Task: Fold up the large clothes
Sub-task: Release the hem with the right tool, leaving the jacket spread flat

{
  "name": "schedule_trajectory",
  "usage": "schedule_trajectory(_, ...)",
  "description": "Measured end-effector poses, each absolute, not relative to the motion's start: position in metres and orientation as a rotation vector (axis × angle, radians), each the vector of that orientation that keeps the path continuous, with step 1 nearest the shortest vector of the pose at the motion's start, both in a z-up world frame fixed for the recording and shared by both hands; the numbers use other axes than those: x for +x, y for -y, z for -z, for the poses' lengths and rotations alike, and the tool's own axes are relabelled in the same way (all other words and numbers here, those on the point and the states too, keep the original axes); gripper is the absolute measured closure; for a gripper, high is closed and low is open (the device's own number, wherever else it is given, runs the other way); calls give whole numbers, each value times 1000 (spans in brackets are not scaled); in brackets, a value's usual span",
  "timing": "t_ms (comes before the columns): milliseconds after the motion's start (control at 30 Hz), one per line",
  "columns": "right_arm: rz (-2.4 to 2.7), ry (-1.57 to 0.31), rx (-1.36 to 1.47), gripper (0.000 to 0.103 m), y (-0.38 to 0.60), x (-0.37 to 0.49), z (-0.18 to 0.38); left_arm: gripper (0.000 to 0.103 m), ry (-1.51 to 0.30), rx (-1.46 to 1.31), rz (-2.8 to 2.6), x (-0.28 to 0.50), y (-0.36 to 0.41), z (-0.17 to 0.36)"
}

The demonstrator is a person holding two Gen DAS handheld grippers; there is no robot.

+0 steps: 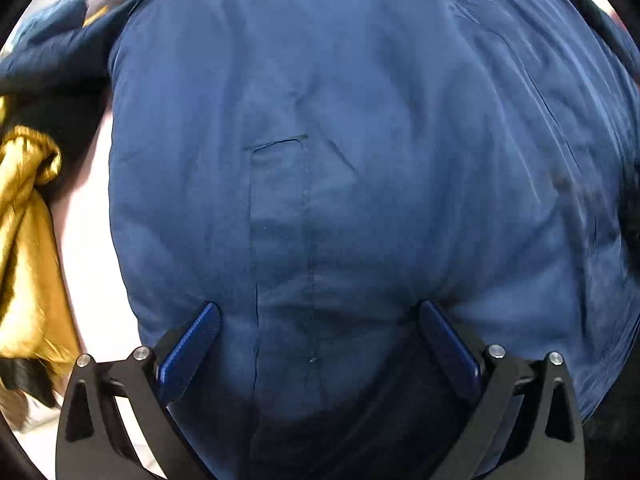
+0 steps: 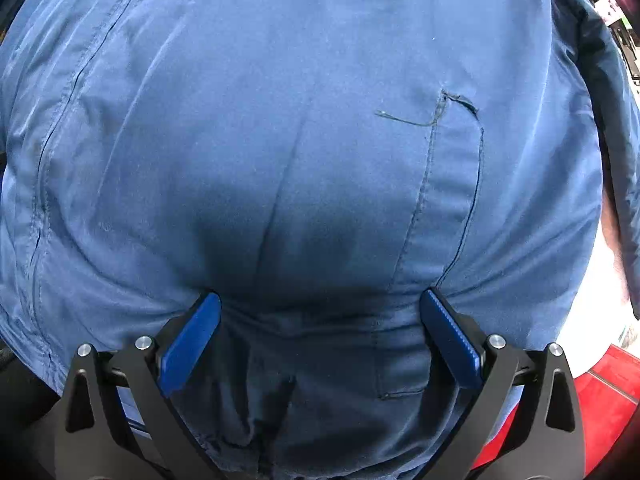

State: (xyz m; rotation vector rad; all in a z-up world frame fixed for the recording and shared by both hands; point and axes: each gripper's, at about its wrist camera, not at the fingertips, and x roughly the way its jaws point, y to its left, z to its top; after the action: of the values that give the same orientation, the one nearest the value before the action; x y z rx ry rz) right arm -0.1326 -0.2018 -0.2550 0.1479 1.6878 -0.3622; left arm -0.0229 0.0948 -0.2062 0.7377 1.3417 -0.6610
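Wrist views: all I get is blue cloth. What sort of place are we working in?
Hard to say; probably a home or clothes-sorting spot. A big blue garment fills both views over a white surface, with a crumpled gold garment beside it and something red at the edge. Both grippers are open.

A white table (image 1: pixel 90 240) shows beside the big blue coat (image 1: pixel 360 160). The coat lies spread out flat on it. A shiny gold cloth (image 1: pixel 28 240) lies bunched up on the table, near the coat.
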Motion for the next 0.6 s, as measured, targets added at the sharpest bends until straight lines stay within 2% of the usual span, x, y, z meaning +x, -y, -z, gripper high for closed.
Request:
schedule_trajectory(333, 362, -1633, 167, 5, 200, -159, 236, 6, -1355, 802, 572, -30, -73, 194)
schedule_trajectory(467, 445, -1420, 340, 5, 241, -170, 182, 6, -1266, 712, 584, -28, -53, 152)
schedule_trajectory(600, 644, -1262, 500, 5, 316, -198, 152, 6, -1211, 676, 552, -17, -17, 129)
